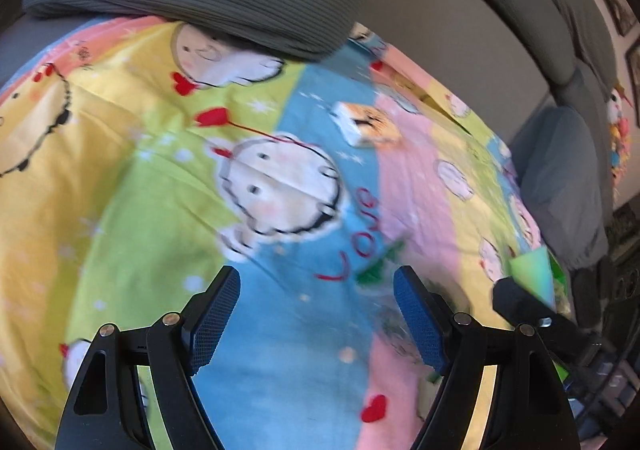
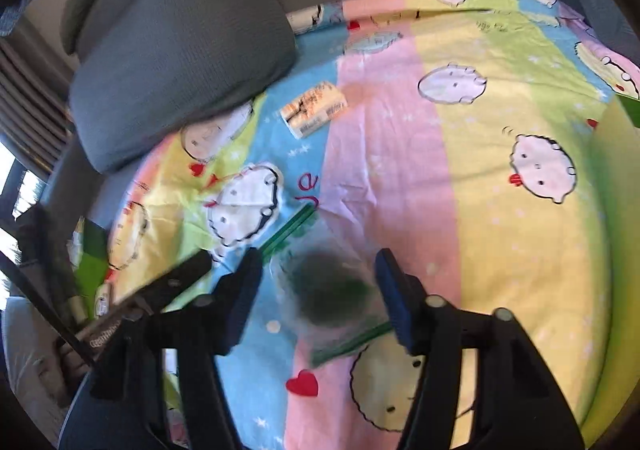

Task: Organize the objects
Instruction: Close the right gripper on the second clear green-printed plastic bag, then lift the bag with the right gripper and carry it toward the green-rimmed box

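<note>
Pastel cartoon-print bedsheet point(image 2: 500, 250) backs both grippers. Right gripper point(image 2: 318, 292), fingers spread wide and empty, straddles a clear green-zippered plastic bag point(image 2: 320, 290); left gripper point(image 1: 318, 320) is equally wide, empty. Slippery film might bunch or slide.

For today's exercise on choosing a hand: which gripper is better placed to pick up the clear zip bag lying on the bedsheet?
Probably the right gripper: it is open with the zip bag lying directly between its fingers. The left gripper, also open, is over bare sheet, with the bag off to its right.
</note>
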Tool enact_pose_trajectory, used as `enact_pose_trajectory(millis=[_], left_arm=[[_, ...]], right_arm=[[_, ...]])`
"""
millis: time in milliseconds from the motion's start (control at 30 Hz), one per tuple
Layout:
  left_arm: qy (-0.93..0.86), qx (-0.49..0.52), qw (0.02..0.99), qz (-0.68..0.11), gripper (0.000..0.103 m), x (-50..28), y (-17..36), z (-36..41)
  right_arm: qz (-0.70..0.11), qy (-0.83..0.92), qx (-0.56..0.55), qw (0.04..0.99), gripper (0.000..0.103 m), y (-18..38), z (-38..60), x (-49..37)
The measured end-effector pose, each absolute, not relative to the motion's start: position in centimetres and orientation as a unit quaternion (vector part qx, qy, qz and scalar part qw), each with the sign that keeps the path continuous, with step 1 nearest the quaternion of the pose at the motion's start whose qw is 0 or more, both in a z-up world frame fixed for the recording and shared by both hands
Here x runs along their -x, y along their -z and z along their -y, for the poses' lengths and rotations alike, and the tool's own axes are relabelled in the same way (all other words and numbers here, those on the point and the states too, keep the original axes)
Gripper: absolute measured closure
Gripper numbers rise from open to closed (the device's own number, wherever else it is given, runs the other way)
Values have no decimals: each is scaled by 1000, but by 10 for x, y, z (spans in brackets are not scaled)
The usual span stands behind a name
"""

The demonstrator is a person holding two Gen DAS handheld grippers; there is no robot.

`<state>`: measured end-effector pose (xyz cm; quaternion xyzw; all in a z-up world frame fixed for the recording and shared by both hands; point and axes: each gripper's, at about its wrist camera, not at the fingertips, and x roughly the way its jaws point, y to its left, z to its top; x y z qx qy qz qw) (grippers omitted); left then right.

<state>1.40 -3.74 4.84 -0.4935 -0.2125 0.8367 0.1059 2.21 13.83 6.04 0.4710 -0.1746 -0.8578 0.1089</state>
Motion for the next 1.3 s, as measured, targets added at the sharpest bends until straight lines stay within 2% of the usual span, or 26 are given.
enact_pose_trajectory(millis=[33, 300, 533, 900, 1033, 1233, 1300], left_arm=[[-835, 494, 115, 215, 23, -15, -49, 33], [-805, 517, 191, 220, 23, -20, -46, -4], [-781, 537, 215, 235, 23, -21, -37, -27], [-760, 556, 196, 275, 23, -12, -15, -19], [-761, 556, 203, 265, 23, -13, -16, -18], [-765, 554, 203, 258, 42, -13, -15, -17], [-764, 553, 205, 261, 44, -13, -15, -15]], right_arm=[[183, 861, -461, 110, 27, -63, -143, -27], [233, 859, -439, 119, 27, -65, -176, -34], [265, 839, -456, 137, 38, -51, -185, -29], [257, 811, -505, 148, 37, -26, -169, -2], [264, 797, -520, 159, 37, -16, -165, 5], [269, 780, -540, 167, 40, -3, -154, 10], [275, 776, -541, 174, 40, 0, -151, 11]])
